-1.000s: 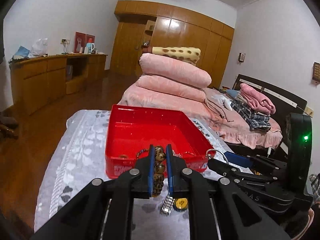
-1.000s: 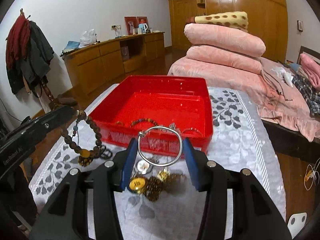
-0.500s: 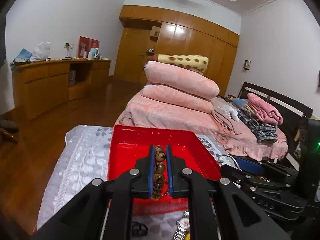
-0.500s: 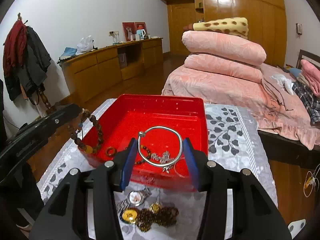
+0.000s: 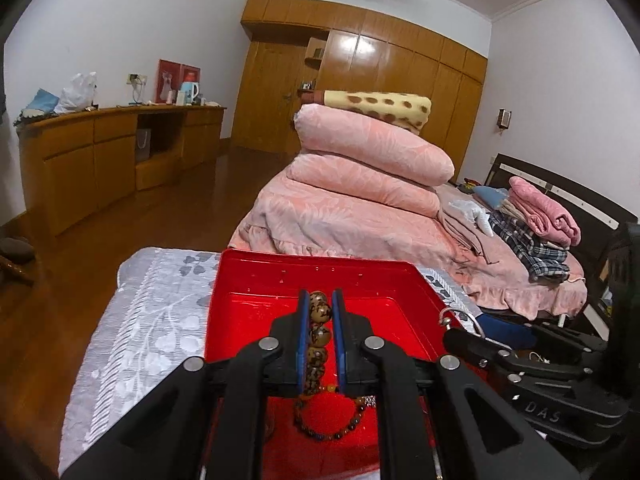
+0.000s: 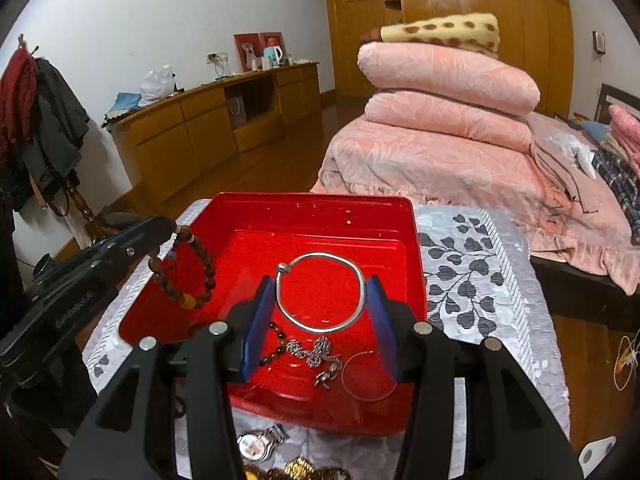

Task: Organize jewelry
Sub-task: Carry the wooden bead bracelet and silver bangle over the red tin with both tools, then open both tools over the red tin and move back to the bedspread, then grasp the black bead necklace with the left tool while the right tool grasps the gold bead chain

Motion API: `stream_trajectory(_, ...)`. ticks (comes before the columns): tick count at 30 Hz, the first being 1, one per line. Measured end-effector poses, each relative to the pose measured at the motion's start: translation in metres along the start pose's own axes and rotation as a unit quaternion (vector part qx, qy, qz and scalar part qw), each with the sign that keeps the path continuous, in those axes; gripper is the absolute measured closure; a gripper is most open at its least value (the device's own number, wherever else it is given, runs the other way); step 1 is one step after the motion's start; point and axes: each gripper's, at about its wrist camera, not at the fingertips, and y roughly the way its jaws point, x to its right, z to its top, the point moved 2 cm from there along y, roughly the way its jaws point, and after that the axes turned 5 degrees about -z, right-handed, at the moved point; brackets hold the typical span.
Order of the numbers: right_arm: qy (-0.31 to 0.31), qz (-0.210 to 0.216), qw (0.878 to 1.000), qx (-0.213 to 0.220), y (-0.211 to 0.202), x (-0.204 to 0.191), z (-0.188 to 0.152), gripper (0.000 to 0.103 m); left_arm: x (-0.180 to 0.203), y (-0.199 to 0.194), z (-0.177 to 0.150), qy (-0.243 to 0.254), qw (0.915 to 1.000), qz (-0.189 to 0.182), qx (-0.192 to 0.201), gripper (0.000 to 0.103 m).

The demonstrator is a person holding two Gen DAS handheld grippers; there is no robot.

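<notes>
A red tray (image 5: 320, 276) (image 6: 416, 264) stands on a table with a grey leaf-patterned cloth (image 6: 472, 276). My left gripper (image 5: 320, 300) is shut on a brown bead bracelet (image 5: 319, 322) (image 6: 182, 276) and hangs over the tray's left part. My right gripper (image 6: 322, 292) is shut on a silver bangle (image 6: 320, 292), held flat above the tray's middle. On the tray floor lie a dark bead bracelet (image 5: 332, 420), a silver chain (image 6: 316, 354) and a thin hoop (image 6: 366, 376).
A silver watch (image 6: 260, 442) and gold pieces (image 6: 300, 470) lie on the cloth in front of the tray. Behind the table stands a bed with stacked pink quilts (image 6: 444, 92). A wooden sideboard (image 6: 208, 128) lines the left wall.
Both grippers have moved forward from the tray's near edge to over its inside, each still holding its bracelet. The watch and gold pieces have dropped back toward the bottom of the right view.
</notes>
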Motion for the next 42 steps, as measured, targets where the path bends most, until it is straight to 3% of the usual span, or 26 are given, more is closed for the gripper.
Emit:
stream_trajectory(6,0.005,-0.002,1.0,-0.027,0.026,0.003,-0.007,0.052,-0.01,0.024,-0.01,-0.008,0.9991,0.009,-0.04,0.09)
stream_trajectory(8,0.009,-0.005,1.0,-0.028,0.029,0.005,-0.01,0.049,-0.013,0.027,-0.012,-0.014,0.9986,0.013,-0.05,0.065)
stream_trajectory(12,0.017,-0.004,1.0,-0.018,0.019,0.008,-0.015,0.048,-0.015,0.011,-0.011,-0.017,0.9991,0.013,-0.036,0.058)
stream_trajectory(14,0.013,-0.007,1.0,-0.007,0.008,0.009,-0.019,0.042,-0.017,-0.005,-0.009,-0.017,0.9995,0.014,-0.021,0.046)
stream_trajectory(20,0.022,-0.004,0.999,0.024,-0.035,0.017,-0.044,0.034,-0.027,-0.06,-0.019,-0.005,0.9988,0.046,0.012,0.025)
stream_trajectory(24,0.027,-0.004,0.999,0.02,-0.051,0.019,-0.069,0.034,-0.038,-0.086,-0.048,-0.005,0.9969,0.078,-0.003,0.023)
stream_trajectory(32,0.02,-0.002,0.999,-0.025,-0.057,0.007,-0.122,0.034,-0.036,-0.101,-0.101,0.013,0.9938,0.094,-0.057,0.023)
stream_trajectory(42,0.003,0.011,0.998,-0.057,-0.056,-0.015,-0.147,0.036,-0.032,-0.083,-0.112,0.013,0.9893,0.094,-0.111,0.023)
